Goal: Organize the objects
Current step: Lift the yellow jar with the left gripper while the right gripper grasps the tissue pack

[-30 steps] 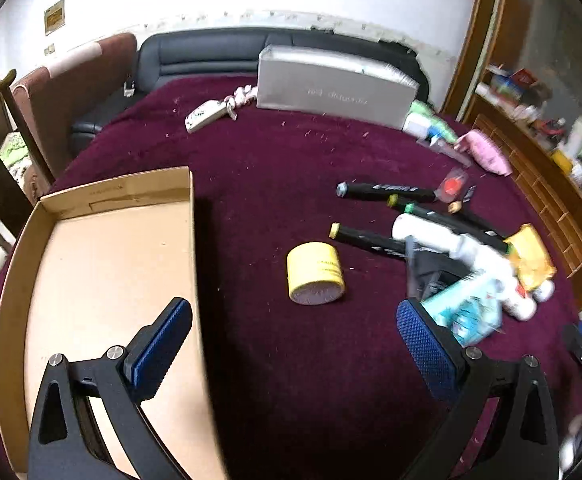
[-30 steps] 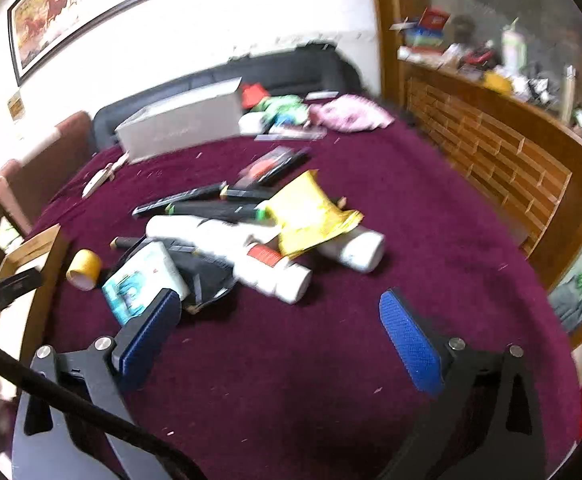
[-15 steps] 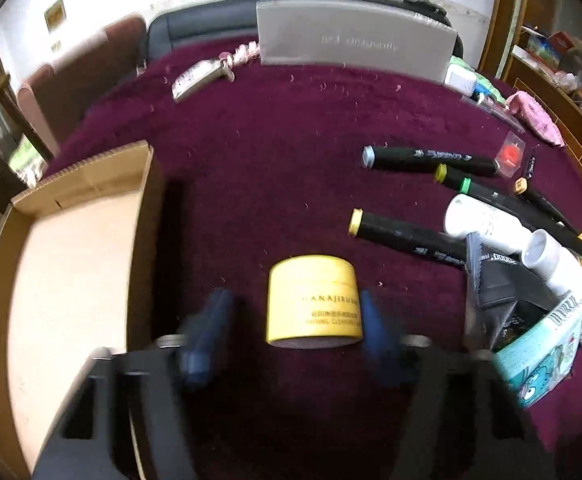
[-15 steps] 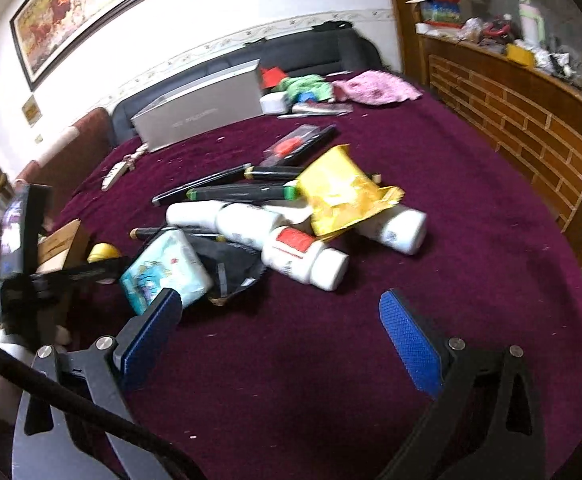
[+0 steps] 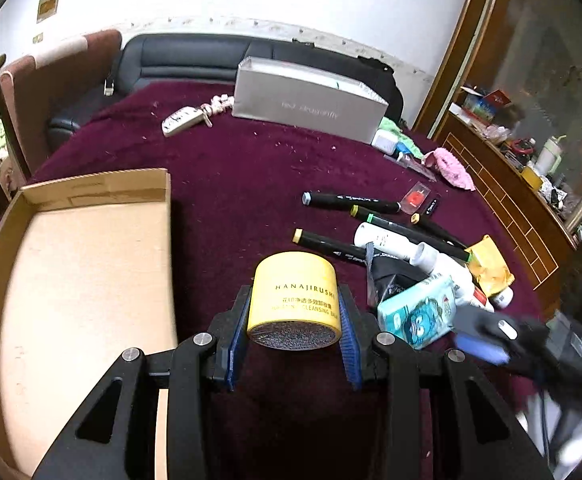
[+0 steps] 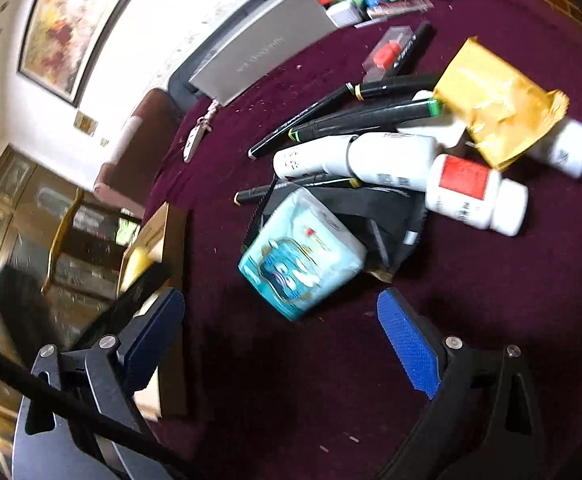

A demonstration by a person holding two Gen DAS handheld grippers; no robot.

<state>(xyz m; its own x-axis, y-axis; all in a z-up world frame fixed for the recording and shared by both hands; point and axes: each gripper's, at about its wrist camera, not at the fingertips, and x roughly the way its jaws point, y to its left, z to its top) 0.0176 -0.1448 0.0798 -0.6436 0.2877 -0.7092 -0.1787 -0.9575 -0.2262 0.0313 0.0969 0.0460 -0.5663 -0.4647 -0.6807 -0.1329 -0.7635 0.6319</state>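
Yellow jar (image 5: 294,300) | clamped between left hand-held gripper (image 5: 293,334) pads | right released

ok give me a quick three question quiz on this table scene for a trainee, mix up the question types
1. True or false: the left gripper is closed on the yellow jar.
2. Which thing lies nearest ahead of the open right gripper? A) grey box B) pale blue tissue pack C) pink cloth
3. Fill in: the cardboard tray lies on the ______ side of the jar in the left wrist view.

Key
1. True; both blue pads press its sides.
2. B, the tissue pack, resting on a black pouch.
3. Left, apart from the jar, with nothing visible on its floor.
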